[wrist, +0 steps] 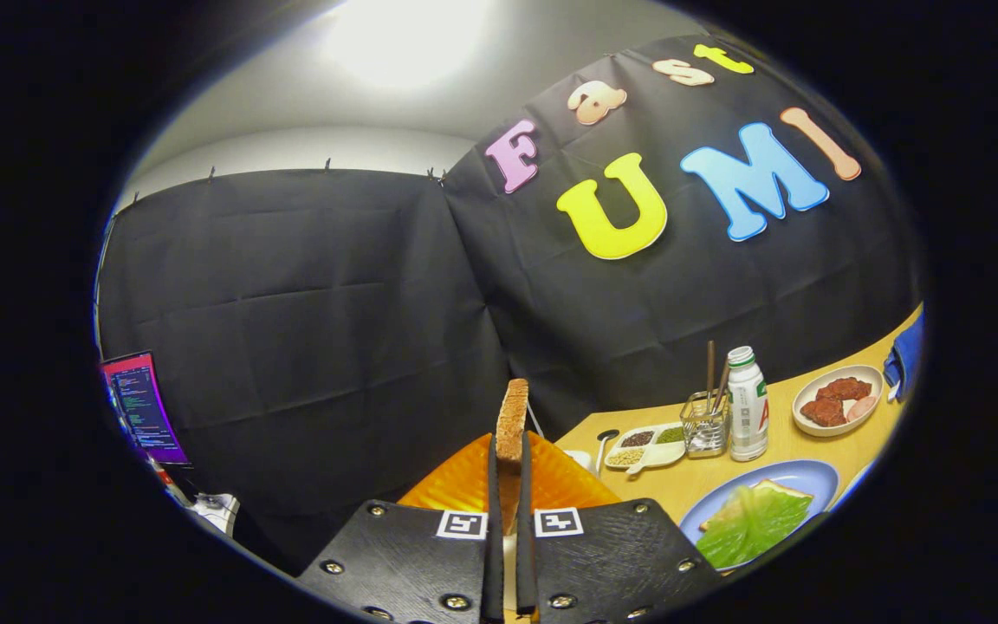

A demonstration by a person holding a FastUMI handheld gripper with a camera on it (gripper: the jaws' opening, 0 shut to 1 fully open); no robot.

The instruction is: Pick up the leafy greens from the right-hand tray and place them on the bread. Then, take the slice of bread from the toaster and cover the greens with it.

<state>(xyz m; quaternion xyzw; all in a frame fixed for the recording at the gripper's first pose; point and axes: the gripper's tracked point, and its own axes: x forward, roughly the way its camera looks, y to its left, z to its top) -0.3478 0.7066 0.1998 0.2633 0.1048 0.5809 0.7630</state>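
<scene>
Claw (509,485) is clamped on the slice of bread (512,425) — both fingers (493,520) press its flat faces, slice standing on edge and sticking up past the tips. Just behind the slice sits an orange ribbed thing (464,481), likely the toaster, at the near left end of the counter (798,446). To the right and near, a blue plate (811,475) carries the other bread slice (789,492) with the leafy greens (750,529) lying on top, covering most of it. Farther back on the counter: a white divided dish (651,446) with small heaps of grains or seeds, a spoon (605,442) just left of it, a wire holder (705,425) with sticks standing in it, and a white bottle (748,403) with a green cap touching or just beside the holder. Far right — a cream bowl (837,399) with brown meat pieces, then something blue (906,355) at the counter edge. A lit monitor (142,407) sits off to the far left, below the black cloth wall.
</scene>
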